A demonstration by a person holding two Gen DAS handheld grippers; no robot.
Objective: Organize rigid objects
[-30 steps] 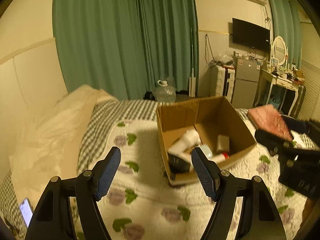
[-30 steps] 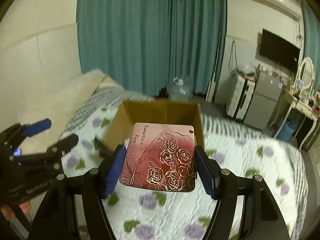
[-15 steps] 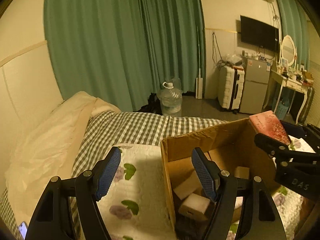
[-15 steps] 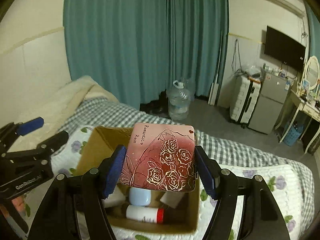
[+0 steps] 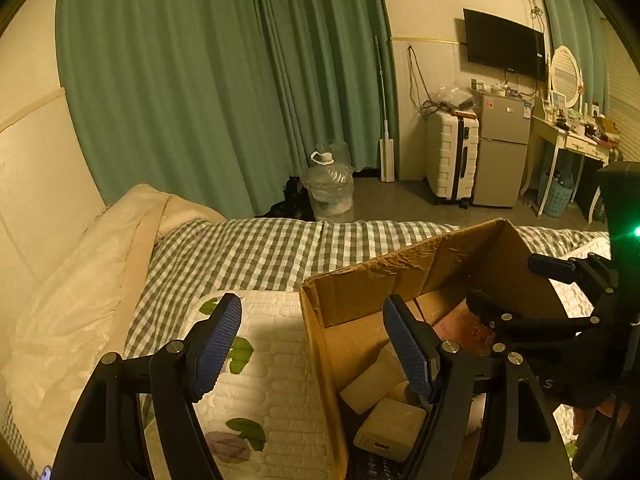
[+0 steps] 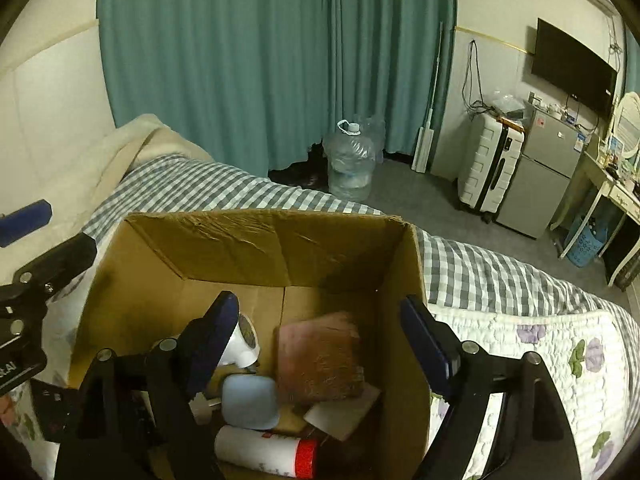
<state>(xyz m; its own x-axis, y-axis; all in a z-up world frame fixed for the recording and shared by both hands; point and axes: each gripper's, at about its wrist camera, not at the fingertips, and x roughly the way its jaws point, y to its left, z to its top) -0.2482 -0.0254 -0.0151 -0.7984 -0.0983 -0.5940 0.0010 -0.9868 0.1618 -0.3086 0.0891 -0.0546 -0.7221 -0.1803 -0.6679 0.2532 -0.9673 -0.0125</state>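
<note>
An open cardboard box stands on the bed; it also shows in the left wrist view. The red rose-patterned box lies loose inside it, blurred, among a white bottle with a red cap, a pale blue case and a white hair dryer. My right gripper is open and empty above the box. My left gripper is open and empty, straddling the box's left wall. Beige blocks show in the left wrist view.
The bed has a floral quilt and a checked sheet, with a cream pillow at the left. A water jug, suitcase, small fridge and dressing table stand on the floor beyond.
My right gripper has opened and let go of the rose box, which has dropped into the cardboard box. Both grippers have moved forward over the box.
</note>
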